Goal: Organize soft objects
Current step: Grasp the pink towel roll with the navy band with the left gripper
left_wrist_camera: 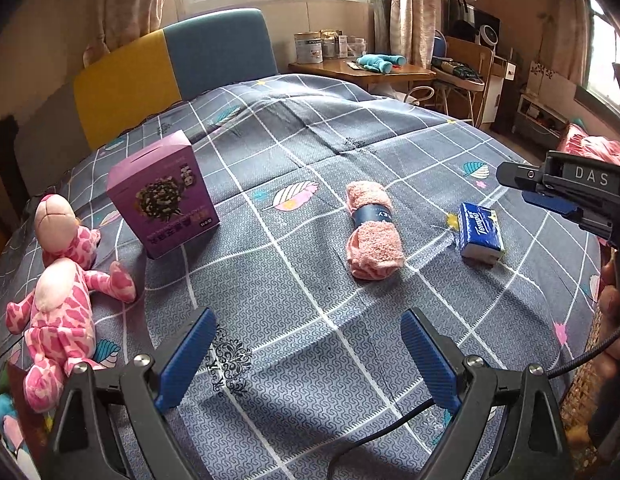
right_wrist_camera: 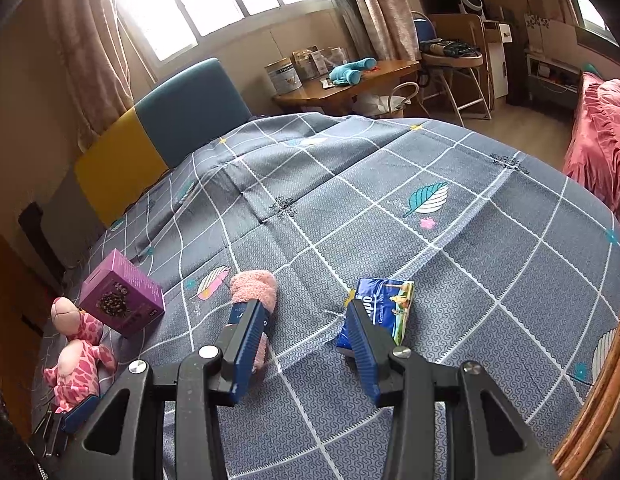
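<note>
I inspected the bed [left_wrist_camera: 349, 120] from both wrist views. My left gripper [left_wrist_camera: 308, 354] stood with its jaws spread wide over the grey checked cover, and nothing lay between its blue pads [left_wrist_camera: 186, 360]. My right gripper [right_wrist_camera: 306, 346] had its jaws parted to a middling gap; only bare cover showed between them, and neither pad pressed on anything.

In the left wrist view, the rolled pink towel [left_wrist_camera: 373, 232] with its dark band lay at about 12 o'clock from the left jaws, well apart from them. The blue tissue pack [left_wrist_camera: 479, 236] lay at about 2 o'clock, near the towel but not touching it. The purple box [left_wrist_camera: 164, 196] stood upright at about 11 o'clock. The pink spotted plush toy [left_wrist_camera: 58, 292] lay at 9 o'clock near the bed's edge, just beside the box. The tip of my right gripper entered that view at 3 o'clock, above and beside the tissue pack.

In the right wrist view, the towel [right_wrist_camera: 252, 292] sat just behind the left-hand finger and the tissue pack [right_wrist_camera: 383, 306] just behind the right-hand one; contact could not be determined. The box [right_wrist_camera: 122, 294] and plush toy [right_wrist_camera: 76, 356] lay at 9 to 10 o'clock.
</note>
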The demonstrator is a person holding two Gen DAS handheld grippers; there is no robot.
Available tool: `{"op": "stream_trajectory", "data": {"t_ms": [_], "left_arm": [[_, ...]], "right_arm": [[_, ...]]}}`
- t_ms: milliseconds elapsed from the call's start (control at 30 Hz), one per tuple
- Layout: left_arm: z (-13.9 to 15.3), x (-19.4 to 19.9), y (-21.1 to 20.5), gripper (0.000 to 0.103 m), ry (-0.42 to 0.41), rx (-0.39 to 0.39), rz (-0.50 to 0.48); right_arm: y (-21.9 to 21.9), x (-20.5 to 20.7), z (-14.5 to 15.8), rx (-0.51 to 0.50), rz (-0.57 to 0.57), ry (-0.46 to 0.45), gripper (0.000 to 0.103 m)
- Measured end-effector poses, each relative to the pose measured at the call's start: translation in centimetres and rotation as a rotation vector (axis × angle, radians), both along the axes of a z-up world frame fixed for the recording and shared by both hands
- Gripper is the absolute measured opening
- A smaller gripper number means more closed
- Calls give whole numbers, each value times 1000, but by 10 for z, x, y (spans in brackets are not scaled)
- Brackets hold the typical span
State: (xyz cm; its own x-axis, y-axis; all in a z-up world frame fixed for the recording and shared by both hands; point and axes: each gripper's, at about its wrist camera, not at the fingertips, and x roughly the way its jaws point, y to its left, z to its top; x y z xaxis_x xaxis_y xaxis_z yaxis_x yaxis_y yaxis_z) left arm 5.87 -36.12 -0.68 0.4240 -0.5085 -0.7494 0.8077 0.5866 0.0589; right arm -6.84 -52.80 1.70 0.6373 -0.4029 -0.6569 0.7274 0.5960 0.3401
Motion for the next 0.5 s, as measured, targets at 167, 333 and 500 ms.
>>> {"op": "stream_trajectory", "data": {"t_ms": [167, 333, 500], "left_arm": [[-4, 6, -16, 92, 16, 7, -16], [-8, 15, -37, 87, 61, -4, -41], [-12, 26, -61, 86, 137, -41, -48]], "right_arm": [[-1, 0, -1, 11, -3, -4, 43], [-2, -1, -3, 25, -4, -13, 43], [-2, -1, -3, 27, -2, -17, 43]]}}
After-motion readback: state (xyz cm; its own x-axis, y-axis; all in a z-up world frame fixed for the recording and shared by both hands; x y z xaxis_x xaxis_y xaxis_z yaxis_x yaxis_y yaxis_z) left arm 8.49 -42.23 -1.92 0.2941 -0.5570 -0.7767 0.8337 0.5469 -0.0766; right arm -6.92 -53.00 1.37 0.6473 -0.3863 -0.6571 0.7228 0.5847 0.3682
